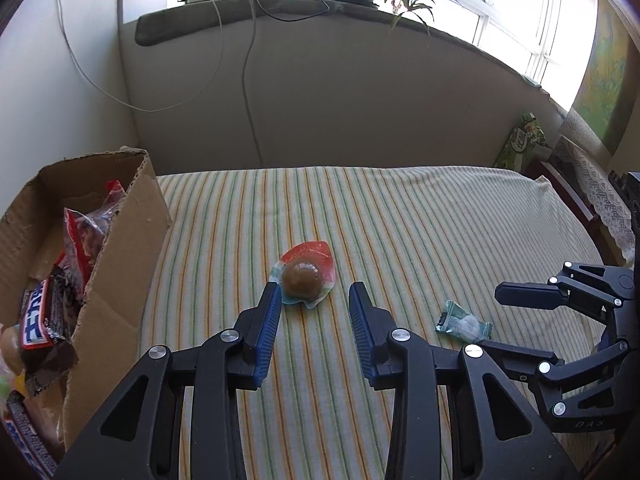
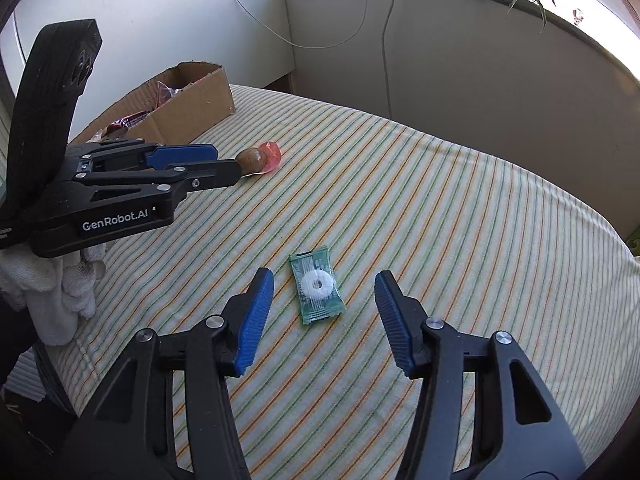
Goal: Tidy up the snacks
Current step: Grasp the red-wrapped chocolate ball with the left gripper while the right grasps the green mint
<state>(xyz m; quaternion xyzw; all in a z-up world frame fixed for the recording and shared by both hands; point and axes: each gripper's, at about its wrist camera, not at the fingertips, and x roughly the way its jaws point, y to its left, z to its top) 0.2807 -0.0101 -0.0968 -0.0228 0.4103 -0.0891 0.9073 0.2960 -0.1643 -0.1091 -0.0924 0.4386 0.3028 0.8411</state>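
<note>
blue pads of the right gripper (image 2: 324, 280) stand apart, empty, straddling the mint (image 2: 317, 284), its long axis along them. left gripper (image 1: 314, 290), also unclenched, faces the jelly (image 1: 303, 278).

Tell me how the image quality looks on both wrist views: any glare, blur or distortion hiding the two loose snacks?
Left wrist: windows blown out white, fisheye bends the striped cloth, yet the brown jelly cup is sharp. Right wrist: even light, dark corners, green mint packet crisp; faint glare on its wrapper.
</note>
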